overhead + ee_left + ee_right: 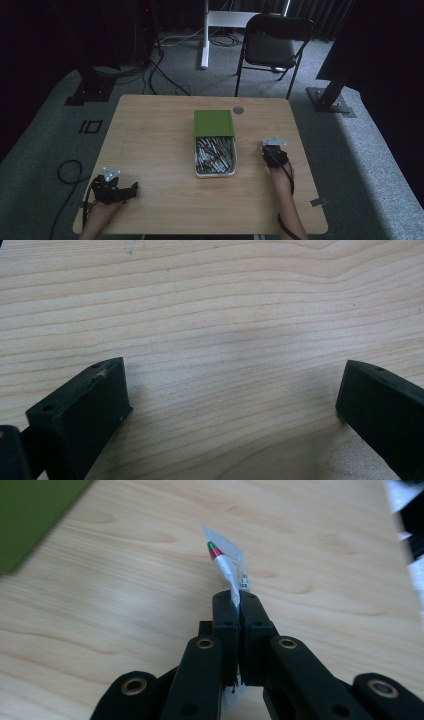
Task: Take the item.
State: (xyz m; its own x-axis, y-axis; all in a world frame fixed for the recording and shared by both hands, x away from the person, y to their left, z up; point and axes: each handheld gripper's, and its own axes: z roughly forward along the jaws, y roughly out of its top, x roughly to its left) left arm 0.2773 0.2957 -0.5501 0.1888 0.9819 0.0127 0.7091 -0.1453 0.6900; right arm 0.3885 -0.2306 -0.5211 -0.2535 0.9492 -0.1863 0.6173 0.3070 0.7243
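My right gripper [235, 600] clamps a wrapped pen [225, 565] right of the box [215, 172]; next I set it down. Left gripper [230, 405] jaws stand apart.

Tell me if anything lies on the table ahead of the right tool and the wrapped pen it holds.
Nothing visible does. The right tool is shut on the wrapped pen, and the wooden table ahead of it is bare. The green lid lies off to one side, out of the way.
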